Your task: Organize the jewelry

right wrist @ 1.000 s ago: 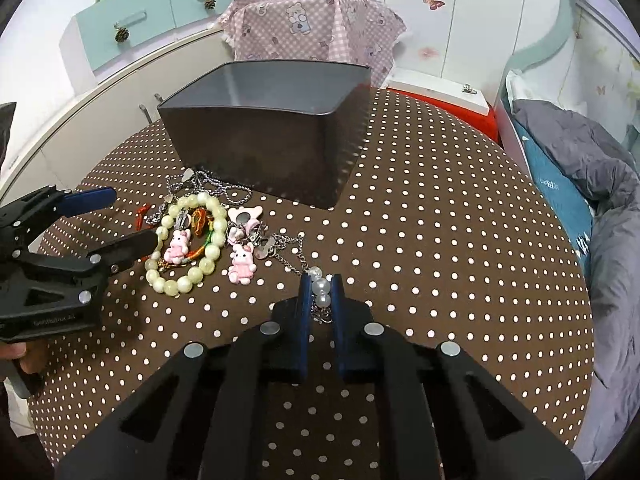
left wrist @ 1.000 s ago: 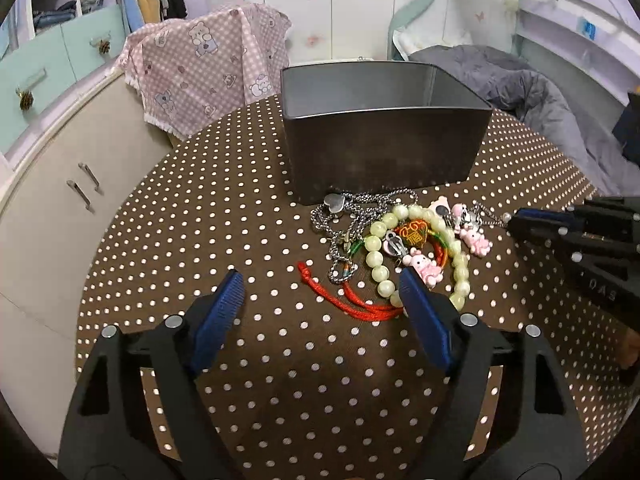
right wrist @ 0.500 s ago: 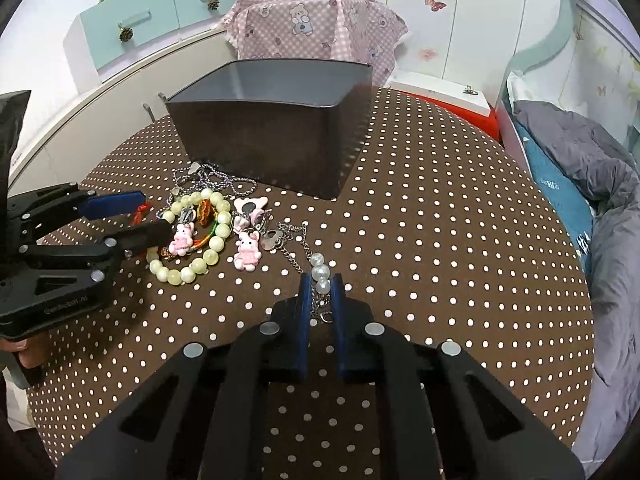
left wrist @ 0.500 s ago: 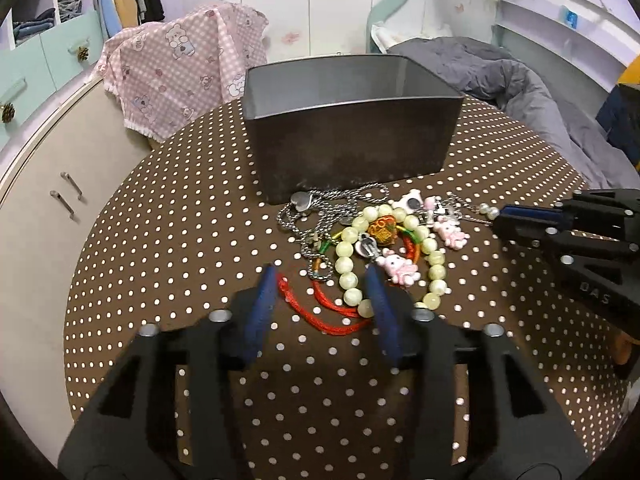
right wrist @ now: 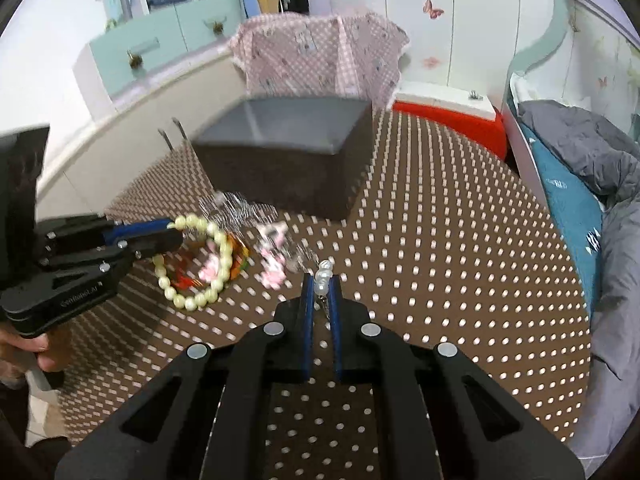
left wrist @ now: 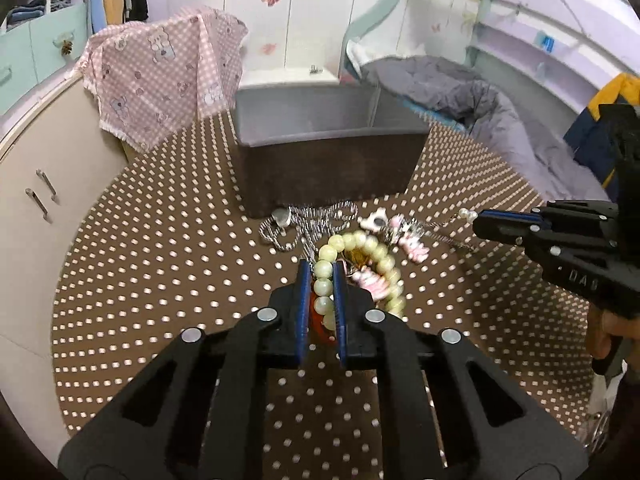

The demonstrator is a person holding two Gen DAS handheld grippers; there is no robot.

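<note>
My left gripper (left wrist: 322, 270) is shut on a pale green bead bracelet (left wrist: 372, 246), with a red cord (left wrist: 318, 326) between the pads; it also shows in the right wrist view (right wrist: 208, 264). My right gripper (right wrist: 322, 280) is shut on the pearl end (right wrist: 323, 276) of a silver chain with pink charms (right wrist: 274, 254); this chain's pearl end shows in the left wrist view (left wrist: 466, 214). A second silver chain with a heart pendant (left wrist: 304, 220) lies before the dark open box (left wrist: 328, 168). Both held pieces appear lifted; the view is blurred.
The round table has a brown polka-dot cloth (left wrist: 168, 248). A chair with a pink bear cloth (left wrist: 160, 76) stands behind the box. White cabinets (left wrist: 36, 184) are at the left, and a bed with a grey quilt (left wrist: 472, 96) is at the right.
My left gripper moved forward and closed on the green bead bracelet. Both grippers have lifted, and the jewelry pile is being pulled apart.
</note>
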